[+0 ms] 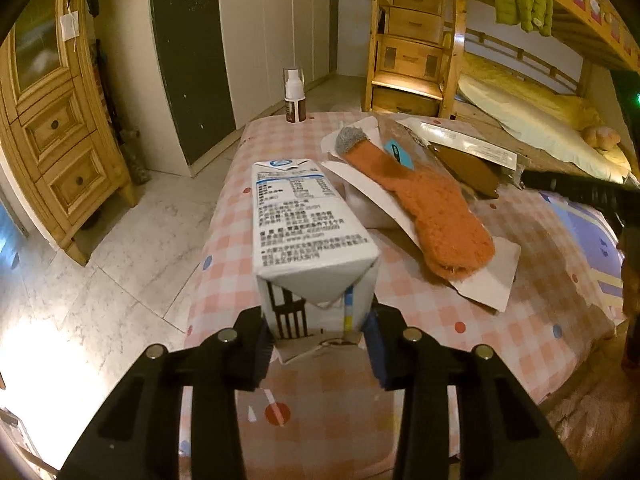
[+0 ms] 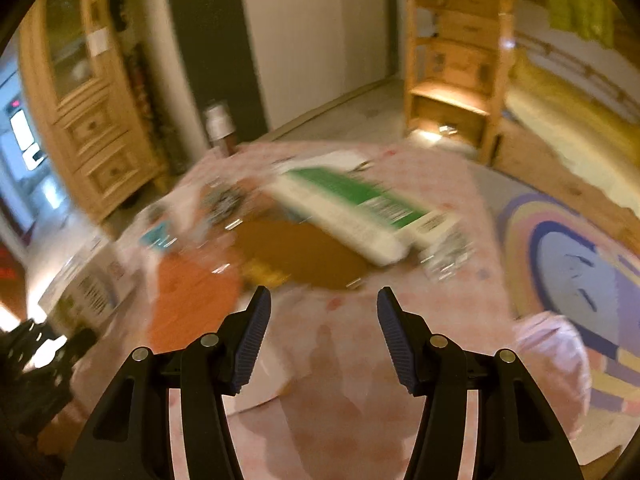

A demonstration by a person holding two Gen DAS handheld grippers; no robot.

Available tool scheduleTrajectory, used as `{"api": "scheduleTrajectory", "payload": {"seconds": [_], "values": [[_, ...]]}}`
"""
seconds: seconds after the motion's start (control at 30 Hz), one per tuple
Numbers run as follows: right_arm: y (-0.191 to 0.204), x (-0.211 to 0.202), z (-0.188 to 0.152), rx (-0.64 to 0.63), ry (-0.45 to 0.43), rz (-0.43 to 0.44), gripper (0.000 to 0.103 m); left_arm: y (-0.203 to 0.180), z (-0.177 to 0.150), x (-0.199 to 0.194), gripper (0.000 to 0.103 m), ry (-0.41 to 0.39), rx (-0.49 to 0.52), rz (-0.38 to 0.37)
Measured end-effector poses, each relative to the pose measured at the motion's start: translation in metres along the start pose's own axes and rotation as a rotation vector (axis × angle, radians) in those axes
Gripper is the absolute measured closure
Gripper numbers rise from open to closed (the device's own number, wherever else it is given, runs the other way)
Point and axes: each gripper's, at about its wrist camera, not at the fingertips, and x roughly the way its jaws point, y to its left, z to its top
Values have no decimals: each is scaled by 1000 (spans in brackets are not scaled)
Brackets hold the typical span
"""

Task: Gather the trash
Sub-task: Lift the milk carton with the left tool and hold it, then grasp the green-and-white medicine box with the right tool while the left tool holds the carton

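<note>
Your left gripper point(image 1: 320, 344) has matte black, angular plastic fingers point(image 1: 248, 360) with hollow triangular cut-outs. Two round silver screws top each finger, just behind its ribbed dark-blue pads point(image 1: 378, 352). Your right gripper point(image 2: 324, 332) is built alike: the same black frame, silver screws and finely ridged blue pads point(image 2: 252, 340).

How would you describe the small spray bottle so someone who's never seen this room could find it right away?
Start at the table with the pink-and-white checked cloth and look to its far edge, toward the white wardrobe doors. There a small spray bottle stands upright and apart from everything else. Its clear cap, white neck and brown body mark it as the only standing thing; its neighbours lie flat.
</note>
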Motion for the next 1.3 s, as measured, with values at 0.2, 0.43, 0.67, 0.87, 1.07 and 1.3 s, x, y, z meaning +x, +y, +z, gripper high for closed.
{"api": "scheduleTrajectory", "payload": {"seconds": [0.2,0.43,0.67,0.87,1.07,1.3], "values": [[15,-2,9,-71,-27,-43,48,2,4,-10,66,-26,8,20],[-10,18,31,-110,-19,-187,45,4,33,-20,66,-99,3,10],[-26,54,33,-214,54,-269,37,-17,61,0,66,-108,34,-35],[-26,75,30,-330,55,-326,37,-37,69,15,66,-103,67,-63],[-23,82,33,-444,28,-364,59,-45,70,22,66,-90,77,-70],[-21,47,33,-394,-47,-305,82,-43,66,15,66,-84,70,-70]]}}
